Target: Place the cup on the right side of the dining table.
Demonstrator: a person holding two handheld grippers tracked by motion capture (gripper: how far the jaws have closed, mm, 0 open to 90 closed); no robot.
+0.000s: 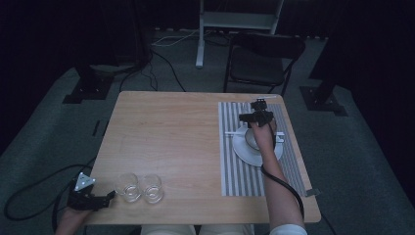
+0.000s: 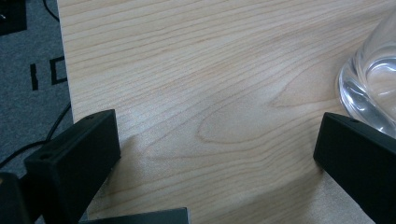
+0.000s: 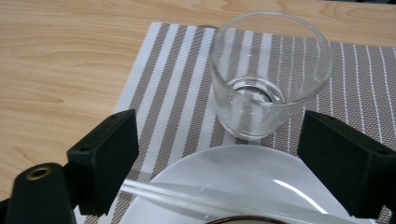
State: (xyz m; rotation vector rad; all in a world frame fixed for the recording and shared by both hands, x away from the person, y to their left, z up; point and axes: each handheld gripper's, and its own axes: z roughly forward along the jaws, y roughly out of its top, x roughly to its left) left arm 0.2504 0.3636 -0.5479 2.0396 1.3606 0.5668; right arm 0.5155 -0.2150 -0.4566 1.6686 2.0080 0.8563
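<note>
My right gripper (image 1: 258,105) hovers over the far part of a white plate (image 1: 244,154) on a striped placemat (image 1: 240,177). In the right gripper view its jaws stand wide open (image 3: 219,135), and an upright clear glass (image 3: 268,70) rests on the placemat (image 3: 163,70) just ahead of them, untouched. Below lie the plate (image 3: 233,172) and a pale stick (image 3: 187,198) across it. My left gripper (image 1: 109,196) sits open at the table's front left corner beside two empty glasses (image 1: 128,187) (image 1: 152,189). In the left gripper view (image 2: 217,135) one glass (image 2: 373,88) shows at the right, outside the jaws.
A bowl (image 1: 252,139) sits on the plate under the person's right hand. A dark chair (image 1: 262,58) stands beyond the table's far edge. Bare wood (image 1: 166,132) spans the table's middle and left. Cables trail on the floor at the left.
</note>
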